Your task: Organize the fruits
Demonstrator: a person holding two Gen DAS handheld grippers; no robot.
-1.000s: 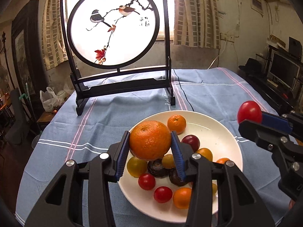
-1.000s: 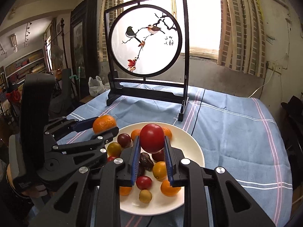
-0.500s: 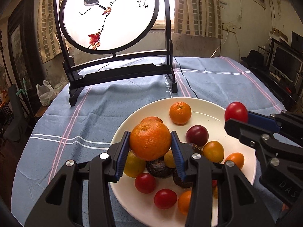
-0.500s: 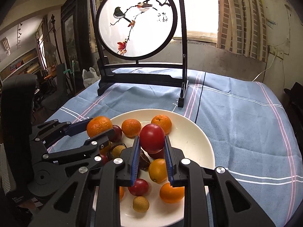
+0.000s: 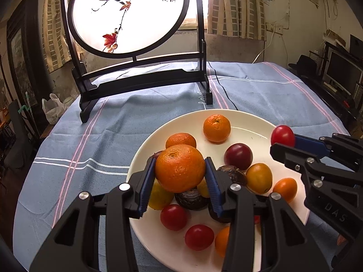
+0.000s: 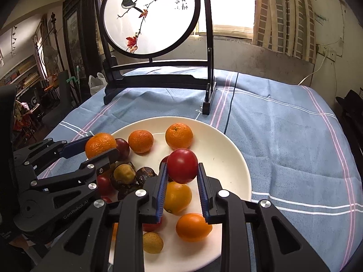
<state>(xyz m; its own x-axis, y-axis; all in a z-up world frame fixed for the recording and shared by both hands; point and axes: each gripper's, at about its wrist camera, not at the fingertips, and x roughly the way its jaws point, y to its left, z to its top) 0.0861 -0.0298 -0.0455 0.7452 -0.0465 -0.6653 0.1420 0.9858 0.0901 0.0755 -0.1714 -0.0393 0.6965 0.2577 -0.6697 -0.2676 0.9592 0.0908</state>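
Fruits gathered on white plate (image 6: 236,158); mandarin (image 5: 180,168) gripped by left claw (image 5: 180,176), tomato (image 6: 182,168) in right claw (image 6: 182,189), jaws just easing apart. Placing step judged underway; gentle release needed next.

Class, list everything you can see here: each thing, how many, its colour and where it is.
plate: one, white, on tablecloth
tablecloth: one, blue, striped, covers table
tangerines: three, orange; two on plate's far side, one gripped
red tomatoes: three seen; two on plate's near side, one gripped
plum: one, dark red, mid-plate
wrinkled fruits: about three, dark brown, mid-plate
small orange-yellow fruits: several, on plate
bird screen: one, black frame, behind plate
left gripper: black, blue pads, holds tangerine
right gripper: black, blue pads, holds tomato
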